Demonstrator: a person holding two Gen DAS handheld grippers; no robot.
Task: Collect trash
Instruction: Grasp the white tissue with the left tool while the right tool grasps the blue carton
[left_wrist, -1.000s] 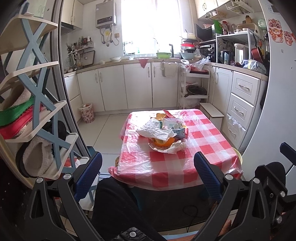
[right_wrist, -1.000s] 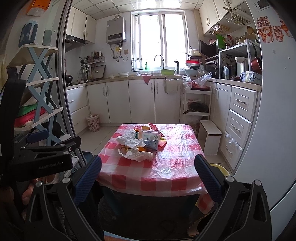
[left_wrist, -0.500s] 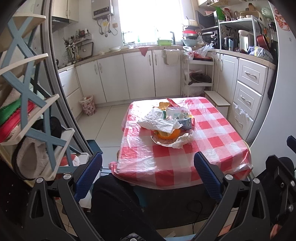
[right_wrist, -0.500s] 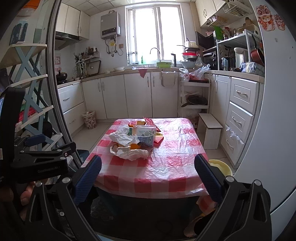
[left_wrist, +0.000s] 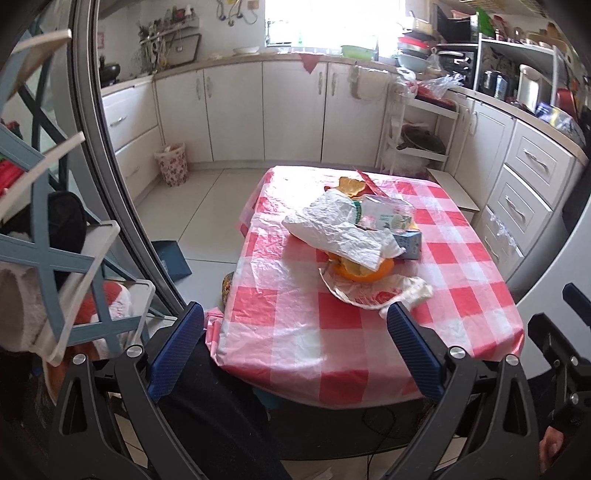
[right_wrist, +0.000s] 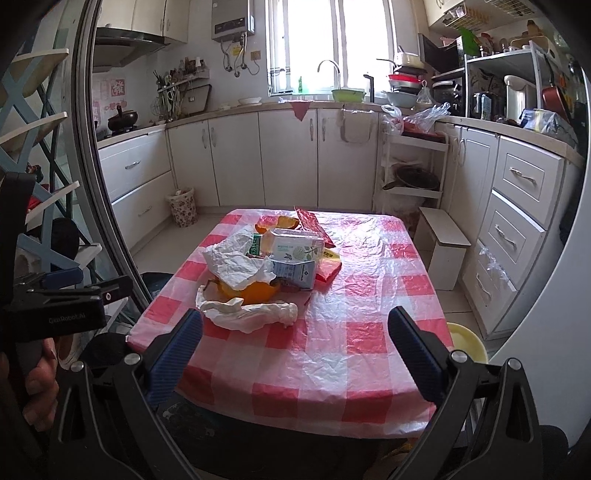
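A pile of trash lies on the red-checked table (left_wrist: 295, 332) (right_wrist: 332, 350): crumpled white paper (left_wrist: 340, 229) (right_wrist: 236, 262), orange peel (left_wrist: 365, 273) (right_wrist: 255, 290), a twisted white wrapper (left_wrist: 373, 293) (right_wrist: 251, 314), a small blue carton (left_wrist: 410, 243) (right_wrist: 295, 271), a clear box (right_wrist: 295, 245) and a red packet (right_wrist: 312, 223). My left gripper (left_wrist: 295, 347) hangs open before the table's near edge, nothing between its fingers. My right gripper (right_wrist: 295, 350) is open too, short of the pile.
A flowered waste basket (left_wrist: 171, 164) (right_wrist: 183, 206) stands on the floor by the far cabinets. A shoe rack (left_wrist: 44, 221) and door frame are at left, a white stool (right_wrist: 443, 251) and drawers at right. A yellow basin (right_wrist: 465, 343) sits beside the table.
Both grippers have advanced toward the table, so the trash pile looms larger and lower in both views. Both stay open.
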